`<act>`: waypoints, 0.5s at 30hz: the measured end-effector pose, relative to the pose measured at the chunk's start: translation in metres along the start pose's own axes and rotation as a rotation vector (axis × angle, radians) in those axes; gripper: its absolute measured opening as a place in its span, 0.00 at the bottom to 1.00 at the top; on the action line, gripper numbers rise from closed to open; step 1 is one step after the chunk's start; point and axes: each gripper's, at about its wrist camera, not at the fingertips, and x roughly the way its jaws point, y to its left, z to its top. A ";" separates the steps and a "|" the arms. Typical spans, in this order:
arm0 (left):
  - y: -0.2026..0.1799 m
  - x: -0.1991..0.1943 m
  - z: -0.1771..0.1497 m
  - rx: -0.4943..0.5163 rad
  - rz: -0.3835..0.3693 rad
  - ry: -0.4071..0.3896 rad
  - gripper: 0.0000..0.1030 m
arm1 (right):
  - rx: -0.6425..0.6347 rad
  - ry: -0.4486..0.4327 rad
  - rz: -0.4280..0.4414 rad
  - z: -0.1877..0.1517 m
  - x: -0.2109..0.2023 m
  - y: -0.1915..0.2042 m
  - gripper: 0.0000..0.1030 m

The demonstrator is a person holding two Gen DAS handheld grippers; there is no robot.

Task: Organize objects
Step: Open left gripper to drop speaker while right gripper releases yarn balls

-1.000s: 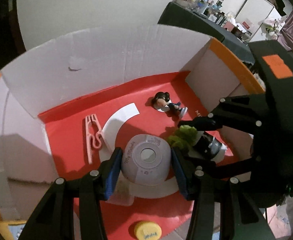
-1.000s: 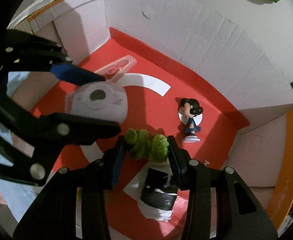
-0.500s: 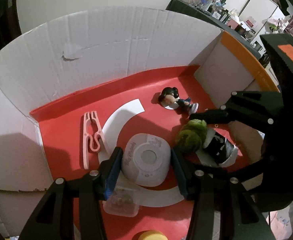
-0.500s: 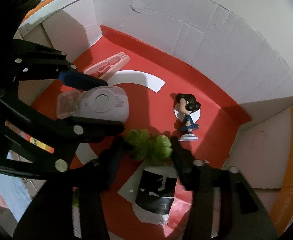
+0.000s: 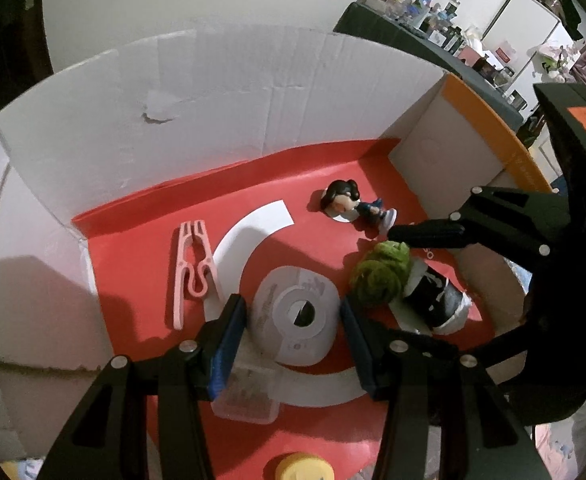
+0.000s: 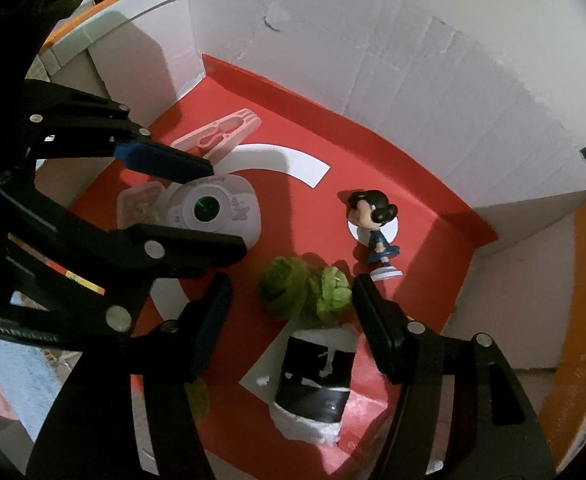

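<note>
A round white device (image 5: pixel 293 312) sits between the blue pads of my left gripper (image 5: pixel 291 308), which is shut on it just above the red floor of the cardboard box (image 5: pixel 253 100). The right wrist view shows the same grip, my left gripper (image 6: pixel 225 208) holding the white device (image 6: pixel 213 212). A fuzzy green toy (image 6: pixel 305 292) lies on the floor between the fingers of my right gripper (image 6: pixel 289 292), which is open with a gap on each side. The green toy (image 5: pixel 381 272) rests against a black-and-white roll (image 5: pixel 433 300).
Also in the box are a dark-haired figurine (image 6: pixel 373 216) on a white disc, a pink clip (image 5: pixel 191 264), a small clear case (image 5: pixel 245 400) and a yellow cap (image 5: pixel 305 468). White walls (image 6: pixel 413 80) close three sides. A cluttered table (image 5: pixel 433 24) stands behind.
My right gripper opened and let go of the green toy, which now lies loose between its fingers. My left gripper still holds the white device.
</note>
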 end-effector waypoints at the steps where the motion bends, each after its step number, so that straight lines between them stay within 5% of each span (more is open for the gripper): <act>1: 0.000 -0.002 0.000 -0.001 0.004 -0.004 0.51 | 0.002 -0.004 -0.001 -0.002 -0.002 0.000 0.59; 15: -0.028 -0.086 -0.031 0.006 0.097 -0.183 0.69 | 0.030 -0.130 -0.032 -0.033 -0.077 -0.010 0.64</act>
